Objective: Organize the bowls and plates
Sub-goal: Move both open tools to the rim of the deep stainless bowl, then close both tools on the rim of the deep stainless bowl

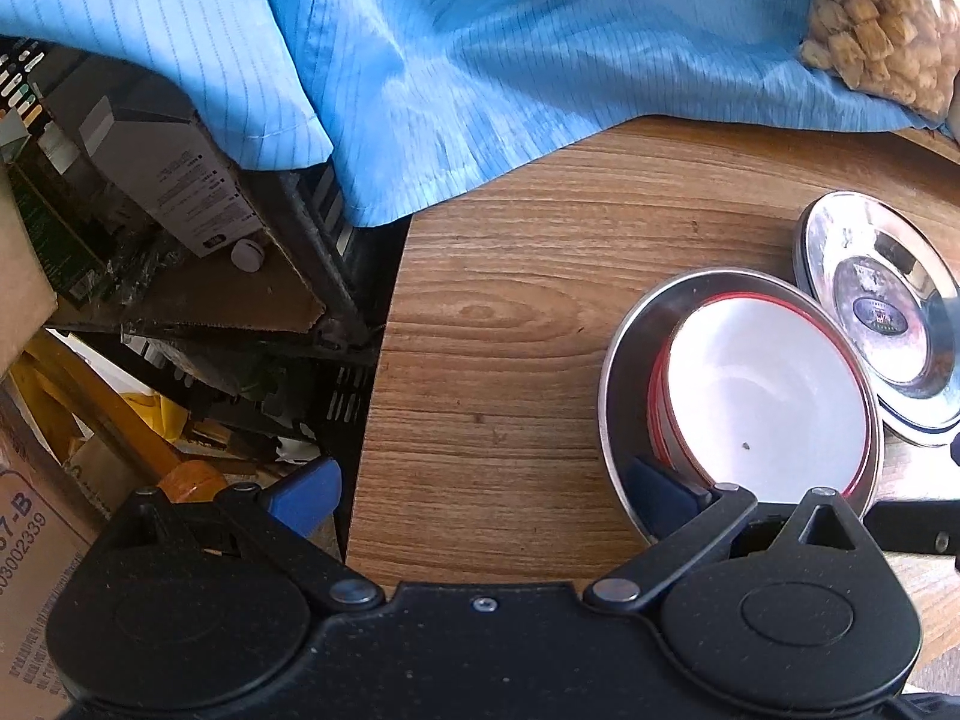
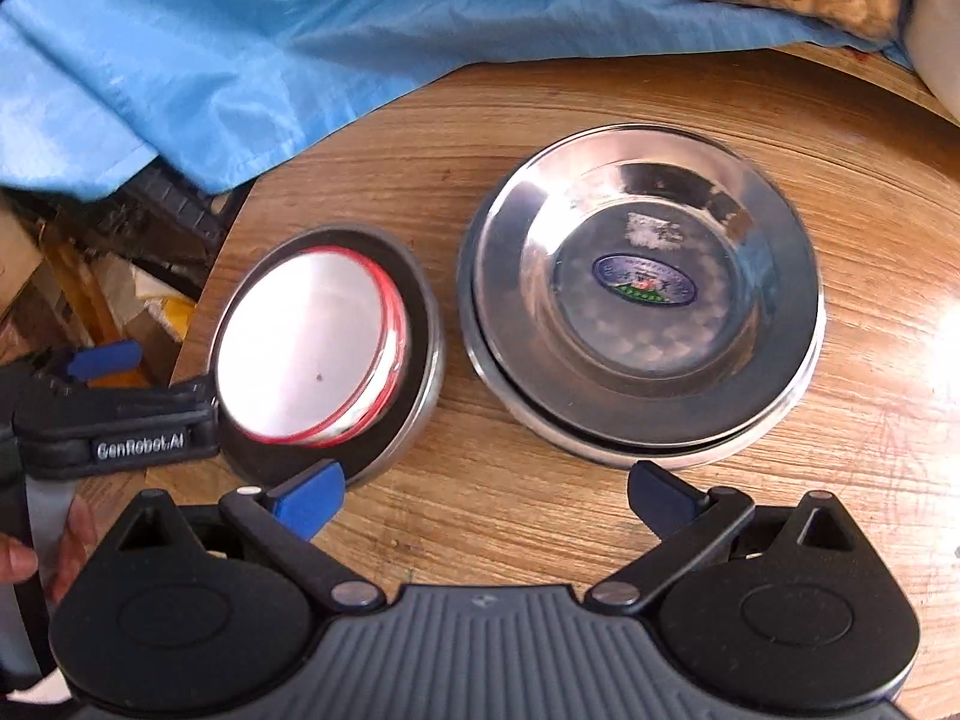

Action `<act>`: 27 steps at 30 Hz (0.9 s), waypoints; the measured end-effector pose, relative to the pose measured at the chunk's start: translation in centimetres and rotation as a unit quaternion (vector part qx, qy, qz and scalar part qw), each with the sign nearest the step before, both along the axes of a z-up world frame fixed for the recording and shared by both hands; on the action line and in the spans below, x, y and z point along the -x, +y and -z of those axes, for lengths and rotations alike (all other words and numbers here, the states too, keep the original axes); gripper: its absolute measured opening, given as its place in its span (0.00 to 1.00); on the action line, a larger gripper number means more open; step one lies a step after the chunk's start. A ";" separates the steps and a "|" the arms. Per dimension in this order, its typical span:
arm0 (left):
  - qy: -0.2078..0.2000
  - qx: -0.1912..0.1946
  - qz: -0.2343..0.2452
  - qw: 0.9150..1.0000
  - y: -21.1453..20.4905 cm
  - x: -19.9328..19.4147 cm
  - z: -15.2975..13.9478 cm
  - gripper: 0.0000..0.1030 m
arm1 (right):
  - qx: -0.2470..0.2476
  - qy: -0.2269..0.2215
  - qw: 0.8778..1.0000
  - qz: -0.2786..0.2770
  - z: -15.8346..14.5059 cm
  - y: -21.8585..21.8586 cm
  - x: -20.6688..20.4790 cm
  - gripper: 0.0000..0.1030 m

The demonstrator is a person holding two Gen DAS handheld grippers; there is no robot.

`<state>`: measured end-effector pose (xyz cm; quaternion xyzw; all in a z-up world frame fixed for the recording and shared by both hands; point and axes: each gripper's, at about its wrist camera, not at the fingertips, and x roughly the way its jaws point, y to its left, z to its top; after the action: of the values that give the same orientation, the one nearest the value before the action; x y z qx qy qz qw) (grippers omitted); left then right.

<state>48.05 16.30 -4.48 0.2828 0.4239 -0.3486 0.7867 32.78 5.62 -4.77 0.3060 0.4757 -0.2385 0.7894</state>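
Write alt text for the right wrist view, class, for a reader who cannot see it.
Two stacks sit side by side on a wooden table: white bowls nested in a steel bowl, and steel plates to their right. The right gripper hovers open in front of them, the left gripper is at the steel bowl's left edge, and a blue cloth lies behind.

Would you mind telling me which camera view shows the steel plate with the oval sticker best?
The right wrist view: the steel plate with the oval sticker lies whole near the centre, on another dish. In the left wrist view it sits at the right edge, partly cut off and overlapped by the steel bowl.
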 end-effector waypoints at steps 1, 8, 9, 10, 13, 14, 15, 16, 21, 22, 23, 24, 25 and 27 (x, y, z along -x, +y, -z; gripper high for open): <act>0.001 -0.002 0.000 1.000 0.0 0.0 0.0 0.99 | -0.004 -0.002 1.000 0.010 0.0 -0.2 0.1 1.00; 0.012 -0.009 -0.004 1.000 -0.2 -0.2 0.0 0.99 | -0.043 0.002 0.997 0.065 1.0 -1.7 0.8 1.00; 0.014 -0.009 -0.005 1.000 -0.2 -0.2 0.0 0.99 | -0.054 0.001 0.996 0.071 1.2 -1.8 0.8 1.00; 0.015 -0.009 -0.005 1.000 -0.2 -0.3 0.0 0.99 | -0.060 -0.001 0.995 0.078 1.4 -1.9 0.9 1.00; 0.020 -0.013 -0.006 1.000 -0.3 -0.4 0.0 0.99 | -0.076 0.002 0.993 0.092 1.9 -1.9 0.8 1.00; 0.022 -0.015 -0.006 1.000 -0.4 -0.4 0.1 0.99 | -0.075 0.005 0.993 0.093 1.9 -1.8 0.5 1.00; 0.024 -0.017 -0.006 1.000 -0.5 -0.4 0.2 0.99 | -0.073 0.010 0.993 0.091 2.0 -1.6 0.3 1.00; 0.026 -0.019 -0.006 0.999 -0.5 -0.4 0.3 0.99 | -0.070 0.017 0.994 0.087 2.0 -1.4 0.0 1.00; 0.022 -0.033 0.002 0.999 -1.2 -0.1 0.6 0.99 | -0.054 0.040 0.995 0.076 2.0 -0.6 -1.4 1.00; 0.021 -0.035 0.004 0.999 -1.3 0.0 0.7 0.99 | -0.055 0.041 0.995 0.076 2.1 -0.5 -1.4 1.00; 0.021 -0.036 0.004 0.999 -1.3 0.0 0.7 0.99 | -0.057 0.041 0.995 0.077 2.2 -0.5 -1.5 1.00; 0.021 -0.037 0.005 0.999 -1.4 0.0 0.7 0.99 | -0.060 0.041 0.994 0.078 2.3 -0.6 -1.5 1.00; 0.022 -0.037 0.005 0.999 -1.4 0.0 0.8 0.99 | -0.062 0.042 0.994 0.080 2.3 -0.6 -1.5 1.00; 0.025 -0.035 0.003 0.999 -1.4 -0.1 0.8 0.99 | -0.064 0.042 0.994 0.081 2.4 -0.6 -1.5 1.00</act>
<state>48.16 14.89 -5.32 0.3033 0.4542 -0.3429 0.7643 34.28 4.98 -7.15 0.3830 0.4964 -0.2832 0.7258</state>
